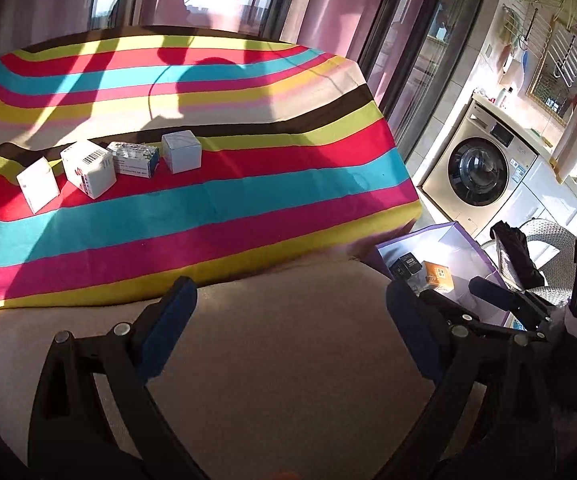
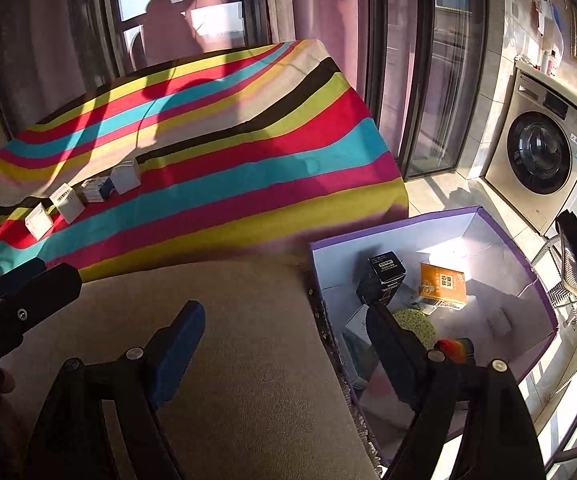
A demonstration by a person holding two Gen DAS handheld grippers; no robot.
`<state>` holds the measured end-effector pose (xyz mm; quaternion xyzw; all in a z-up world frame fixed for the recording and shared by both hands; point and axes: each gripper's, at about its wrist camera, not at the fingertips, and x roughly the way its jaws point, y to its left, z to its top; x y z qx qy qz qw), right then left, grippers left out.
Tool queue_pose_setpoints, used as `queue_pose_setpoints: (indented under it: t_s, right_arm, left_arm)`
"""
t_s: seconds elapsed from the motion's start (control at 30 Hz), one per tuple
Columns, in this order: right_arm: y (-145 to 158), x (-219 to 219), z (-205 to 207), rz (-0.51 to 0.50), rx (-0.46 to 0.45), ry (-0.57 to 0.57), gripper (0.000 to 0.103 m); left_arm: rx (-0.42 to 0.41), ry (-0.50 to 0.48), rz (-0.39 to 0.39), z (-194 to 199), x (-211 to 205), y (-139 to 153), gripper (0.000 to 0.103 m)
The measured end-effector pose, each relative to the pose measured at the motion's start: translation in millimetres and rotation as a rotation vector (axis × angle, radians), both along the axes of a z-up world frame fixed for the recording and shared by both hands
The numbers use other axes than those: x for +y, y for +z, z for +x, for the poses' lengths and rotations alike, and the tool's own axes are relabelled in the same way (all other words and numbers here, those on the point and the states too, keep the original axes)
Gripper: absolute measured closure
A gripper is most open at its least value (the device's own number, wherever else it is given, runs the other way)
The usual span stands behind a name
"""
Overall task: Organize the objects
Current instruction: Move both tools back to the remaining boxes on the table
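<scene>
Striped cloth (image 1: 192, 216) carries four small boxes (image 1: 88, 174) at ten o'clock, both claws, left gripper (image 1: 288, 320) and right gripper (image 2: 284, 344), gaping empty; next likely fetch one for the purple bin (image 2: 528, 280) at three o'clock.

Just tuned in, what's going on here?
A person is sorting small boxes off the striped cloth into the purple bin. Both the left gripper and right gripper are open and empty. Four boxes remain in a row on the cloth; a black box and an orange box already lie in the bin.
</scene>
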<state>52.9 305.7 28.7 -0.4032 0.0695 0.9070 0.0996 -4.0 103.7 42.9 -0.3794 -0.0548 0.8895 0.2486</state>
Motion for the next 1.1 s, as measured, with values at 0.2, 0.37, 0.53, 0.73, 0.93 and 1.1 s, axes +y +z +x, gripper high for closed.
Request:
queue_pose_setpoints:
  t_s: [0.2,0.37,0.53,0.73,0.93,1.1]
  right_arm:
    - [-1.7,-24.6,-12.3,0.023,0.009,0.064,0.019]
    - [-0.5,-38.4,-29.8,-0.004,0.015,0.088,0.019]
    - [-1.4,-60.0,-54.6,-0.001,0.024,0.123,0.019]
    - [-1.7,-82.5,-81.5,0.004,0.04,0.173,0.019]
    - [-3.4,-96.6,-107.9,0.018,0.043,0.203,0.019]
    - [-3.0,-102.3,-130.4,0.038,0.055,0.2,0.019]
  left_arm:
    - [0.002,0.131,0.007,-5.3,-51.7,-3.4,0.006]
    - [0.0,0.222,-0.005,-11.7,-84.7,-7.5,0.006]
    - [0.024,0.305,-0.02,-23.1,-113.2,-9.8,0.006]
    - [0.019,0.381,-0.001,-45.4,-144.7,-15.3,0.009]
    - [0.029,0.447,-0.003,-77.9,-165.6,-16.2,0.01]
    - [0.009,0.542,-0.009,-101.6,-171.6,-21.1,0.01]
